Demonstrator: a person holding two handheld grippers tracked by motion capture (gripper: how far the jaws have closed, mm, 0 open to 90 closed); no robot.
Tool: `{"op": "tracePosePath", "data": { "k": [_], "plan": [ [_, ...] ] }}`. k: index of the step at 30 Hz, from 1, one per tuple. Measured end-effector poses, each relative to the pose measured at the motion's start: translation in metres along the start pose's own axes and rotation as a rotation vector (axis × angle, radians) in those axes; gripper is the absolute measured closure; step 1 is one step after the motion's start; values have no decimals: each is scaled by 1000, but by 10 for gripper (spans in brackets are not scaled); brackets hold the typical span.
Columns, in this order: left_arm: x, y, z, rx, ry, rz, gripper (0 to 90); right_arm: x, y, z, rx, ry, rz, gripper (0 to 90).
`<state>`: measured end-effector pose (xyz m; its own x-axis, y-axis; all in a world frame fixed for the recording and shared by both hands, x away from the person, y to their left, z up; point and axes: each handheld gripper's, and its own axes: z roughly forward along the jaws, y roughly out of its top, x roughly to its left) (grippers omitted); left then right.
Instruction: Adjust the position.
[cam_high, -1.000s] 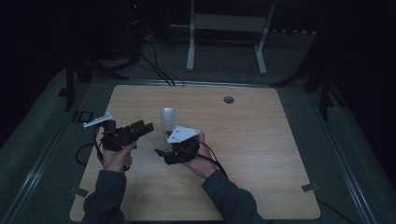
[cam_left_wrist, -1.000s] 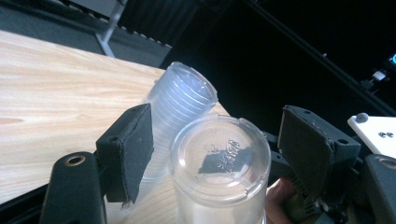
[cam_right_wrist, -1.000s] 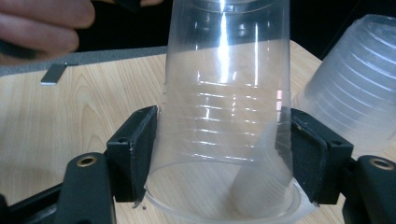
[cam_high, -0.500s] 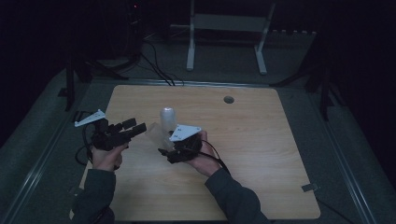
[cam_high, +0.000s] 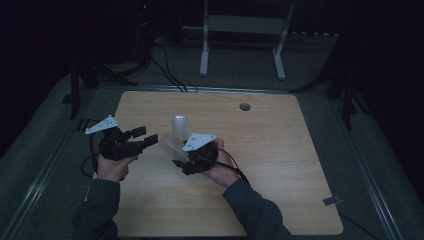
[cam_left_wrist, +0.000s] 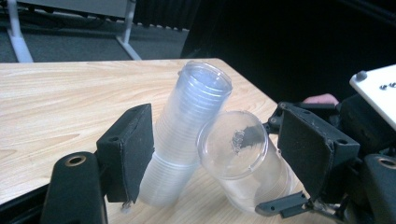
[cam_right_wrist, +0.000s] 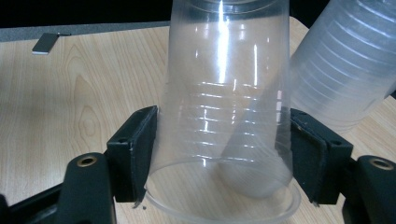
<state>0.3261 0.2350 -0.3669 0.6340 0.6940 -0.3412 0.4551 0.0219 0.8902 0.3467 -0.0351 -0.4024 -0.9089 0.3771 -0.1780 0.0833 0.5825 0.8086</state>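
Clear cup (cam_right_wrist: 224, 116) between right gripper (cam_right_wrist: 224, 158) jaws.

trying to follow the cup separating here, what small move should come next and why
Probably draw the right gripper away from the stack of cups, since its jaws clamp a single clear cup that leans against the stack. The left gripper has open jaws around both; closing on the stack could steady it.
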Motion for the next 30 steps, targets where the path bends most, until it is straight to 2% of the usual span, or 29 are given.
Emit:
{"op": "tracePosePath", "data": {
  "k": [7, 16, 30],
  "plan": [
    [-2, 0, -1, 42, 30, 63, 275, -1, -1, 0, 16, 12, -2, 302],
    [-3, 2, -7, 71, 66, 113, 275, -4, 0, -1, 38, 19, -15, 302],
    [-8, 1, -4, 160, 66, 212, 277, -6, 0, -1, 69, 47, -33, 302]
  ]
}}
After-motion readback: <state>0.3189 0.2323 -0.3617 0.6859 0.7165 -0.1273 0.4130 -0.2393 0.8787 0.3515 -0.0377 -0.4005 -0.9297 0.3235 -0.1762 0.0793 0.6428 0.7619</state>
